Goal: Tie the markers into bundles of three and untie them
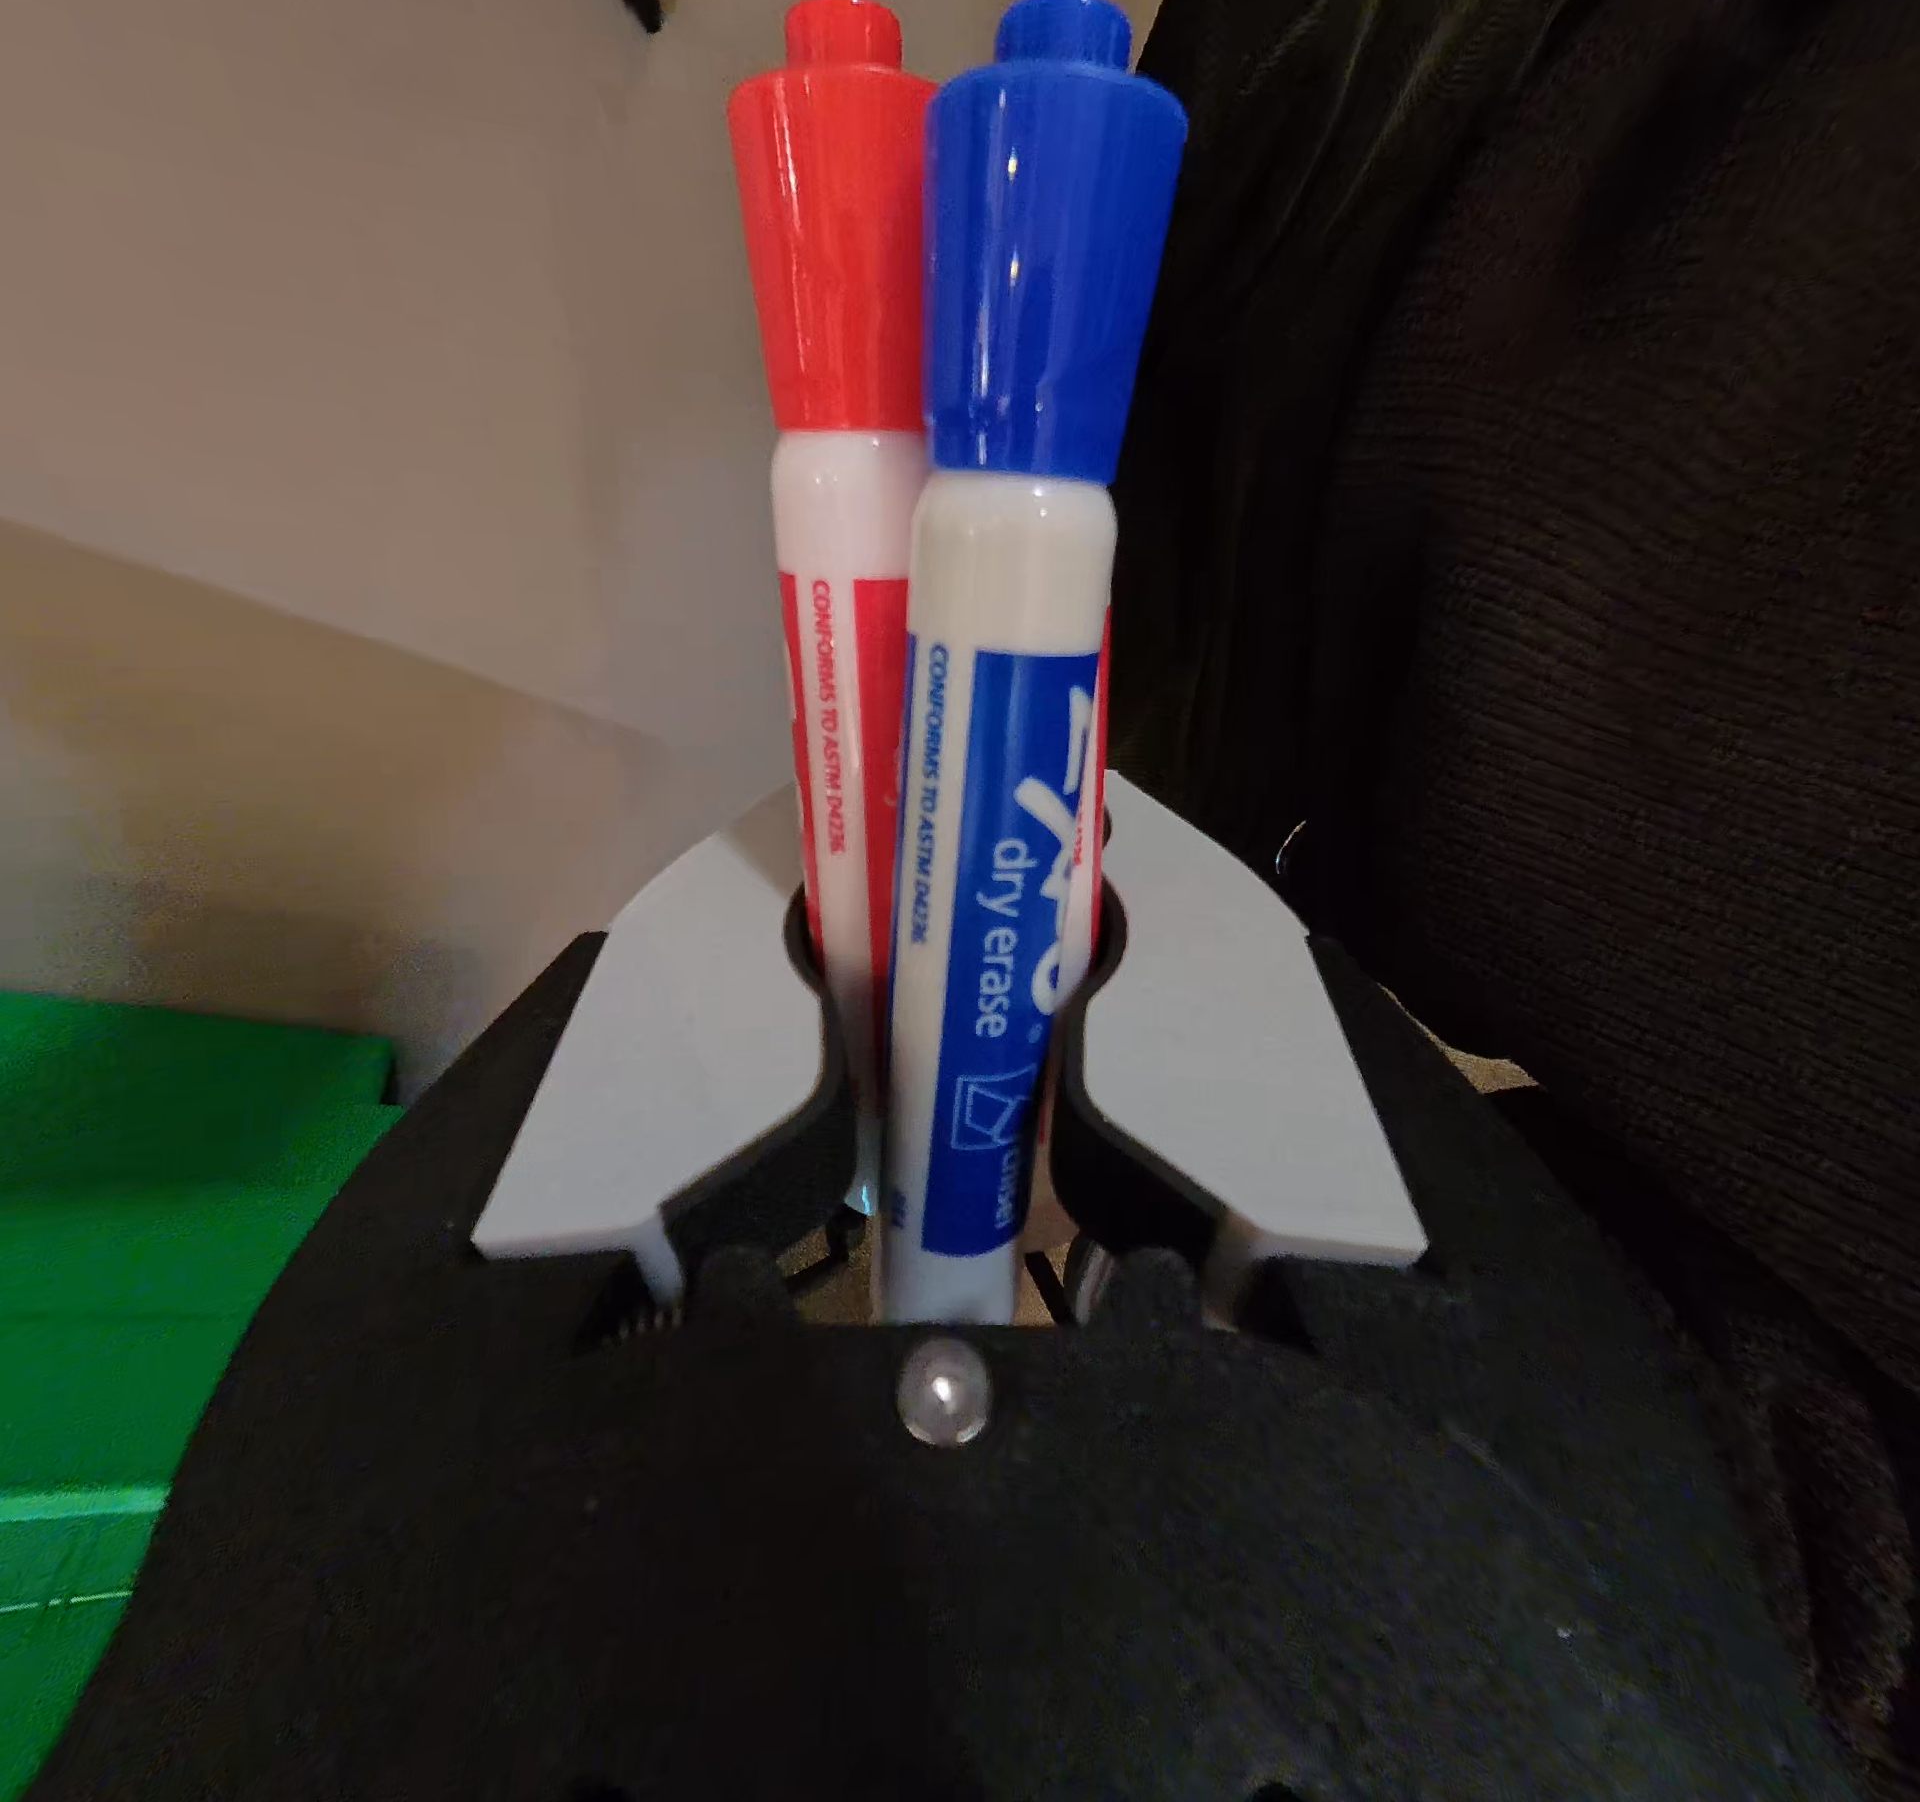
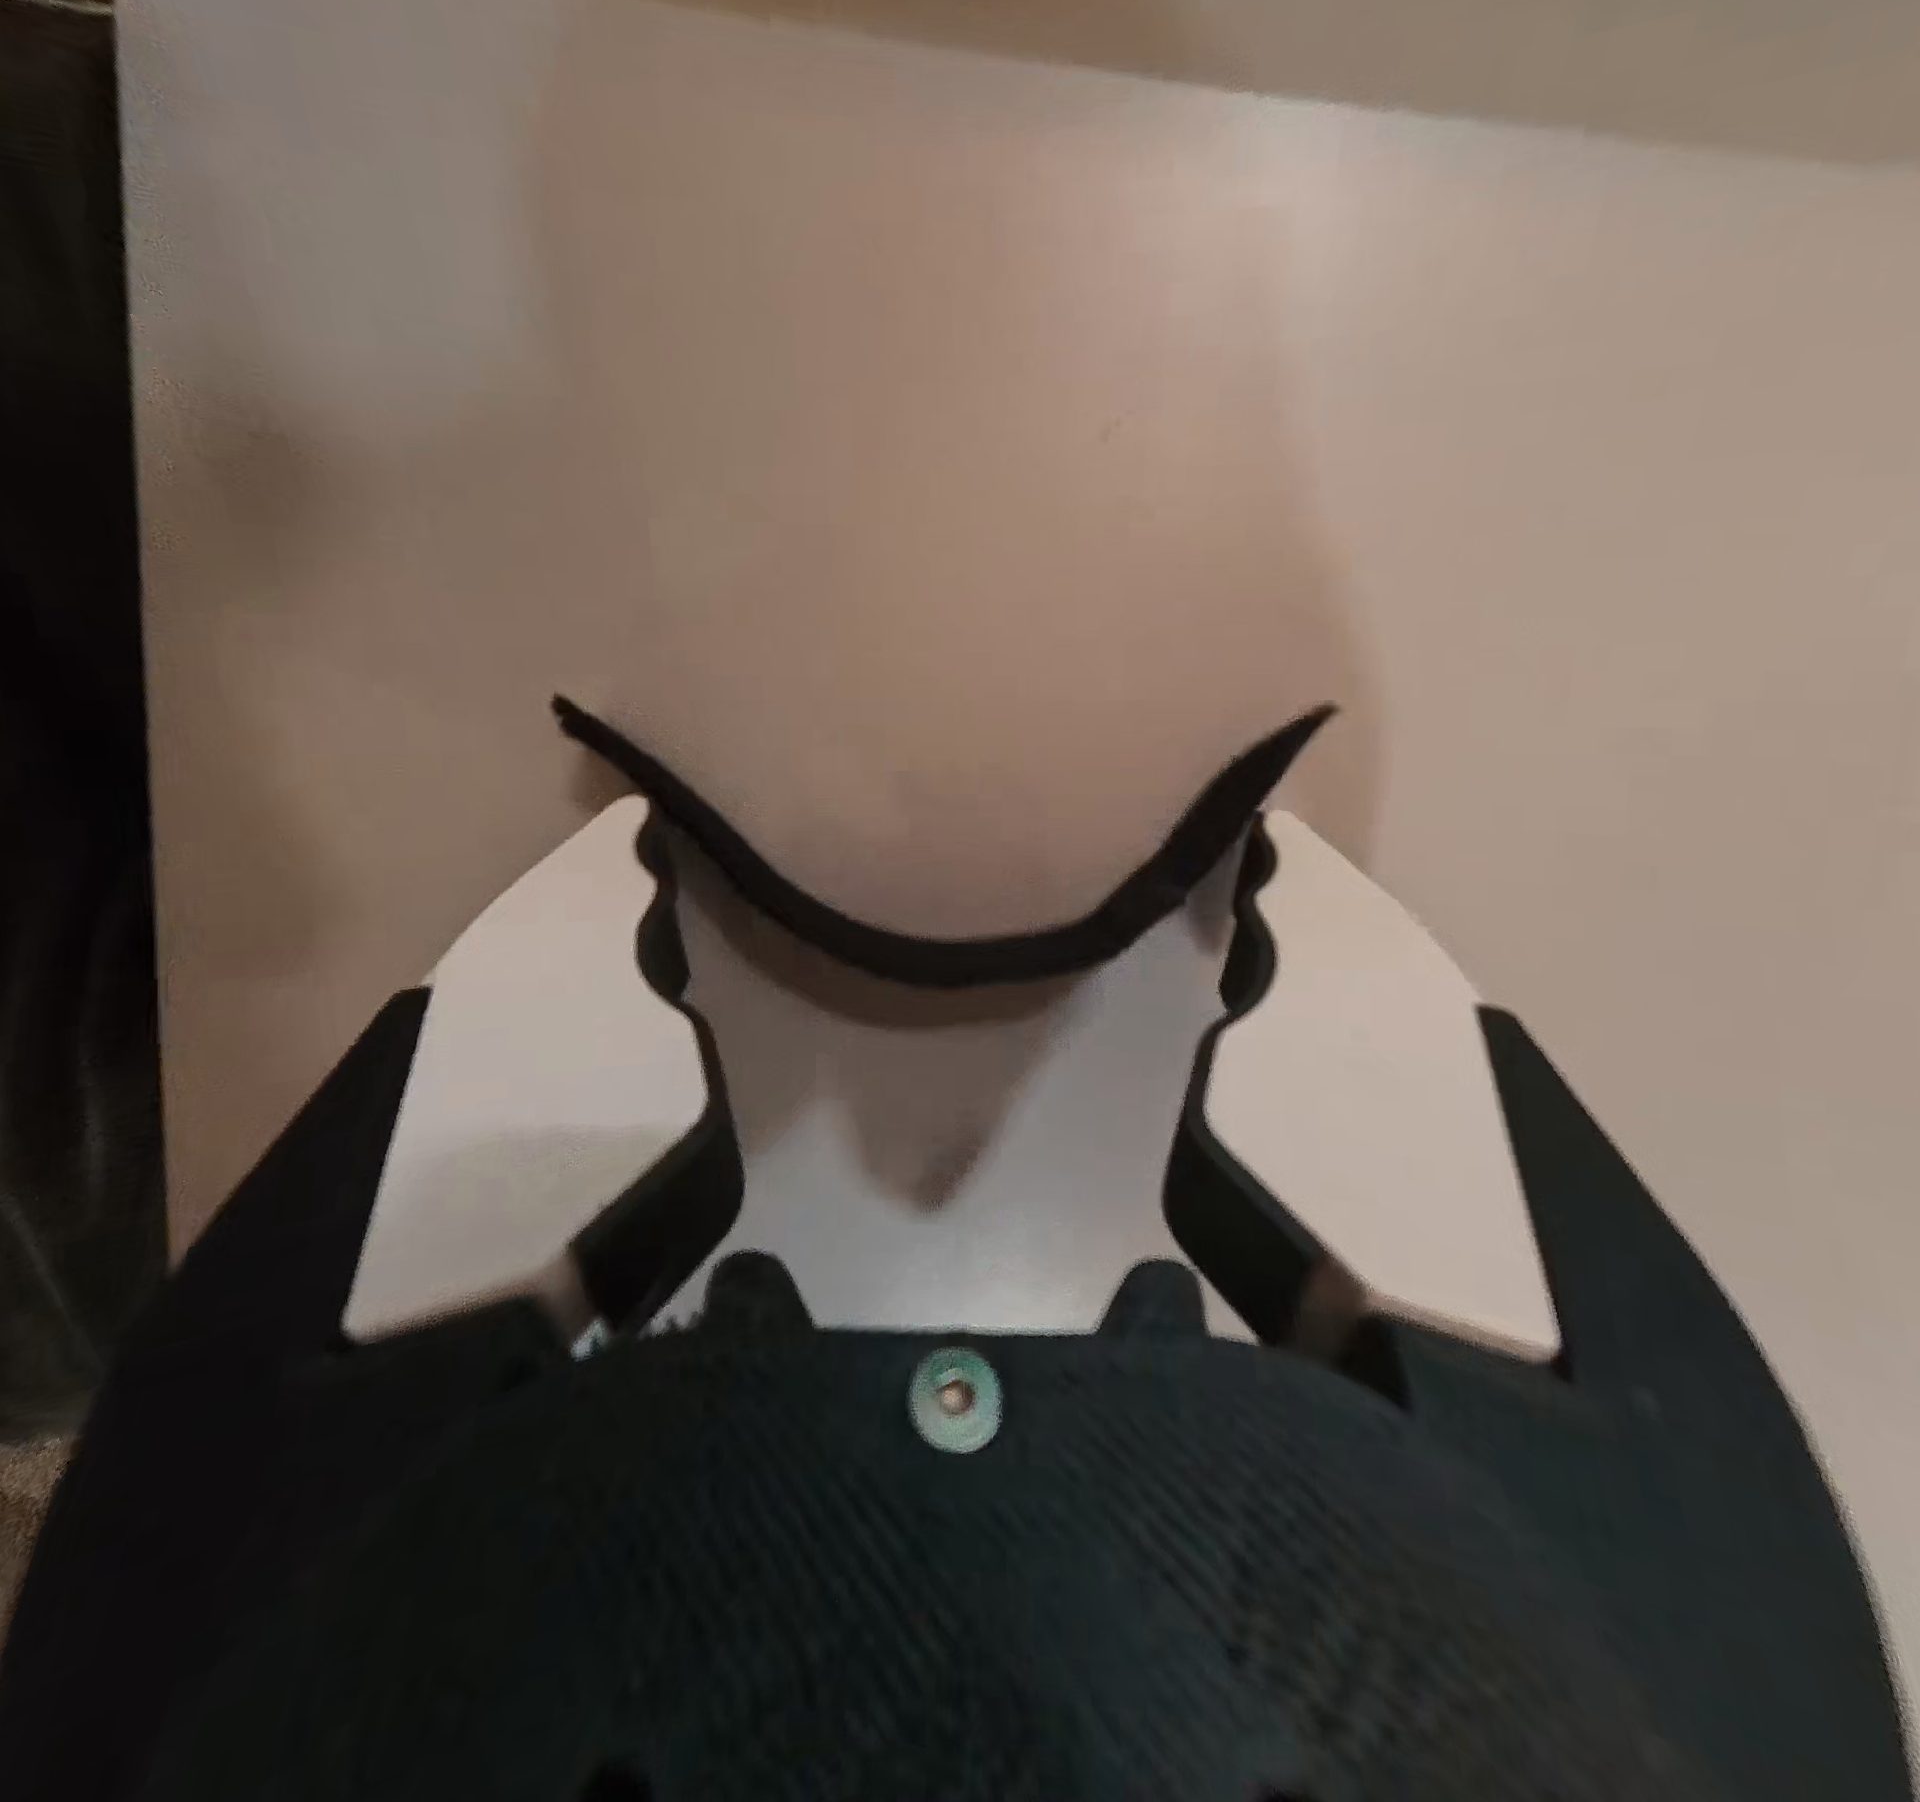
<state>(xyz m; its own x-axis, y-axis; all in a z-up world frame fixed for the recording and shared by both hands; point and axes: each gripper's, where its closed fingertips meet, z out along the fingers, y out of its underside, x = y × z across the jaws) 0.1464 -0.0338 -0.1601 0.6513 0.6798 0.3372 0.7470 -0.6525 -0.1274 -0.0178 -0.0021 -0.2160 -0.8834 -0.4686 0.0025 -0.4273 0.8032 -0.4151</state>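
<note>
Clamping my left gripper (image 1: 951, 931) around the red marker (image 1: 831, 464) and blue marker (image 1: 1023, 547), I keep them parallel; my right gripper (image 2: 951, 879) spreads a black band (image 2: 940, 942), jaws parted.

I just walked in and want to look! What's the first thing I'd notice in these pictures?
Two markers, a red one and a blue one, stick up side by side, clamped in the left gripper, caps on top. In the right view, a curved black strap sags between the fingers of the open right gripper, with a plain pale wall behind.

L claw (image 1: 951, 931) clamped, R claw (image 2: 951, 879) spread wide
</note>
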